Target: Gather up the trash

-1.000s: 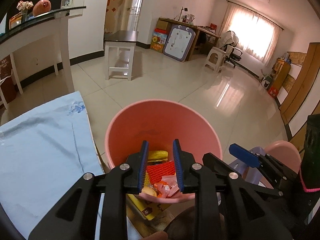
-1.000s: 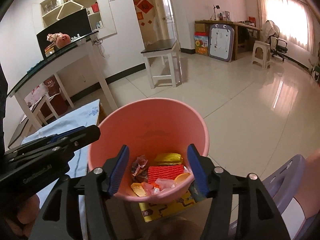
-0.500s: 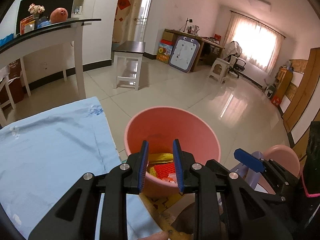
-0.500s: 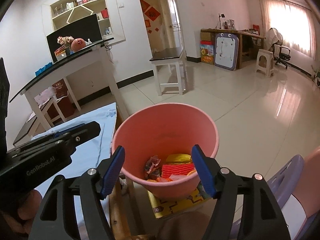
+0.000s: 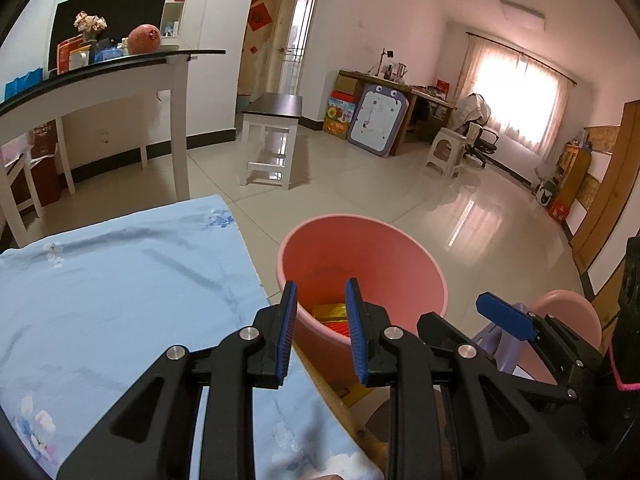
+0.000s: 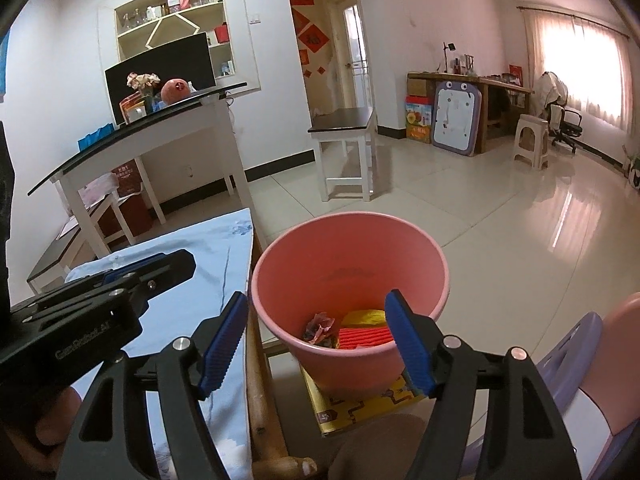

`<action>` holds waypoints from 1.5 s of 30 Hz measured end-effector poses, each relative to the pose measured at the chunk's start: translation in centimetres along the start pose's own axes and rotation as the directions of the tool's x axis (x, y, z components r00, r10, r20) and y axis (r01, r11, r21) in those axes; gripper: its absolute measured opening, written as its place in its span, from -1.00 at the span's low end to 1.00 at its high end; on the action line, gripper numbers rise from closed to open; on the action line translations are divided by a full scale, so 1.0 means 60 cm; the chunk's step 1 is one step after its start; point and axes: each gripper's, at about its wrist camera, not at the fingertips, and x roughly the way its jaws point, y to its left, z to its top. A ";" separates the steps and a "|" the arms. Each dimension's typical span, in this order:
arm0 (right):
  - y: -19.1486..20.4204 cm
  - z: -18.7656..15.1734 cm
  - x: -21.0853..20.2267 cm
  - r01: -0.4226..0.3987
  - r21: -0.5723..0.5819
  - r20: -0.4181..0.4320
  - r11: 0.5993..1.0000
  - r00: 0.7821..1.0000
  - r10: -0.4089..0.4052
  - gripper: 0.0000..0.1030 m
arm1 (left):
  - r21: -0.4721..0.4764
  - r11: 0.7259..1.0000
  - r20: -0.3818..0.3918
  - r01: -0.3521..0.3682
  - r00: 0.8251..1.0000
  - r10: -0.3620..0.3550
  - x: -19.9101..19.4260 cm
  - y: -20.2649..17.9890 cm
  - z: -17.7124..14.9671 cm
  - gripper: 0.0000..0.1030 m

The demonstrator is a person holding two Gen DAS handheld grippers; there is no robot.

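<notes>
You held the left tool over the near corner of the table, by its edge, with its two blue-padded fingers a narrow gap apart and nothing between them. Through that gap showed the near wall of the pink bucket, which stood on the floor just beside the table's edge.

Your right tool had its fingers spread wide and gripped nothing; it hung above the bucket, whose near wall filled the space between the pads. Inside the bucket lay the collected trash: a red ribbed piece, a yellow wrapper behind it, and a crumpled pink-and-dark wrapper to their left. From the left camera only the yellow wrapper and a strip of the red piece could be seen.

The bucket sat on a flat yellow printed box. The table carried a pale blue flowered cloth, and a wooden edge ran along its side next to the bucket. A purple and pink chair stood at the right, near the bucket. From the right camera your left tool appeared over the cloth at the left.
</notes>
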 end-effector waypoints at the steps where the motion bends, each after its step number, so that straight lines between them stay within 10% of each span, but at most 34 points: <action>1: 0.003 -0.002 -0.002 -0.001 -0.001 0.001 1.000 1.000 0.001 0.36 | 0.000 1.000 0.004 -0.004 1.000 0.004 -0.005 0.002 -0.002 -0.52; 45: 0.026 -0.019 -0.049 0.019 0.002 0.044 1.000 0.999 -0.019 0.37 | -0.024 0.996 0.056 -0.084 0.995 0.085 -0.080 0.024 -0.031 -0.52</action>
